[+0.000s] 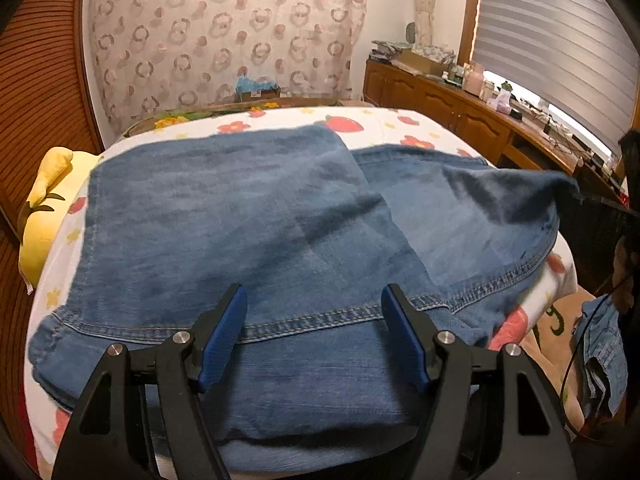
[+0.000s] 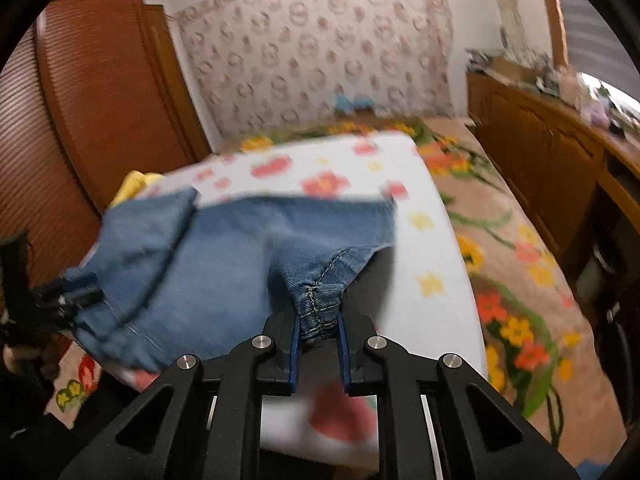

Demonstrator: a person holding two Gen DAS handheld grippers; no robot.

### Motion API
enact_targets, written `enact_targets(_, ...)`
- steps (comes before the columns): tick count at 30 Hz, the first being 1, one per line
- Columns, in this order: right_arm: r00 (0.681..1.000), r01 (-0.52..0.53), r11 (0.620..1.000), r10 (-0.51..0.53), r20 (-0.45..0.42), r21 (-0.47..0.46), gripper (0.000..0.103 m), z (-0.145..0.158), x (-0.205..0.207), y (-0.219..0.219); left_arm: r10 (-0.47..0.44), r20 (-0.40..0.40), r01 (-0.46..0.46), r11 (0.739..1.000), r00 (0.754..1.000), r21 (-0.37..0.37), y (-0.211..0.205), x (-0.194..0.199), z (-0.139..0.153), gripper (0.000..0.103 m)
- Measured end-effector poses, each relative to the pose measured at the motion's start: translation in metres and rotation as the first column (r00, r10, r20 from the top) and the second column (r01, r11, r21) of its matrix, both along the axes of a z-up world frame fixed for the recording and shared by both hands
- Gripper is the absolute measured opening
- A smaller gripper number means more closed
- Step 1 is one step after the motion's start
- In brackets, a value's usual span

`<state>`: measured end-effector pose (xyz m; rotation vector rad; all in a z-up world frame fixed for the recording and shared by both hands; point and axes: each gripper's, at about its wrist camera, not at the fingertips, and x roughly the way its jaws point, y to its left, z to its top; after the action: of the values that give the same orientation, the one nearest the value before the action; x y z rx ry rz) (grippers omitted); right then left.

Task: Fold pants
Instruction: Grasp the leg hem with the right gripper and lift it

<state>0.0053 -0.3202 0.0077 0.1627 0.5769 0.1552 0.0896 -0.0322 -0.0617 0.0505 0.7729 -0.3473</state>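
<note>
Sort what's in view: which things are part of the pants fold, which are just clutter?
Job:
- jeans, spread on the bed
- right gripper, jaws shut on a stitched denim edge
- left gripper, jaws open above the jeans
- flowered bedsheet, the work surface

Lying about:
- yellow plush toy
- second denim garment off the bed's side
- wooden sideboard with bottles

No text, label, brand, number or sign could be read in either view; everything printed was only pattern.
</note>
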Motion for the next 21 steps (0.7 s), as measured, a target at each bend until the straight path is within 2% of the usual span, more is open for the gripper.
enact_targets(6, 0.989, -0.1, 0.994, 0.105, 0.109, -0.046, 0.014, 0.056, 0.011, 0.035, 0.028, 0.034, -0.027, 0.999, 0.999, -0.02, 0.017, -0.006, 0.016, 0.071)
enact_targets(12, 0.952, -0.228, 0.969, 0.243, 0.187, -0.098, 0.014, 0.102, 0.029, 0.092, 0.067, 0.069, -0.065, 0.997, 0.995, -0.034, 0.043, -0.014, 0.031, 0.071)
enact_targets(17, 0.898, -0.382, 0.923, 0.384, 0.214, -0.055, 0.014, 0.118, 0.044, 0.141, 0.095, 0.074, -0.091, 0.994, 0.993, -0.055, 0.065, -0.022, 0.037, 0.071)
enact_targets(21, 0.868, -0.463, 0.885, 0.466, 0.175, -0.059, 0.014, 0.111, 0.058, 0.181, 0.114, 0.074, -0.11, 0.992, 0.991, -0.055, 0.077, -0.026, 0.037, 0.071)
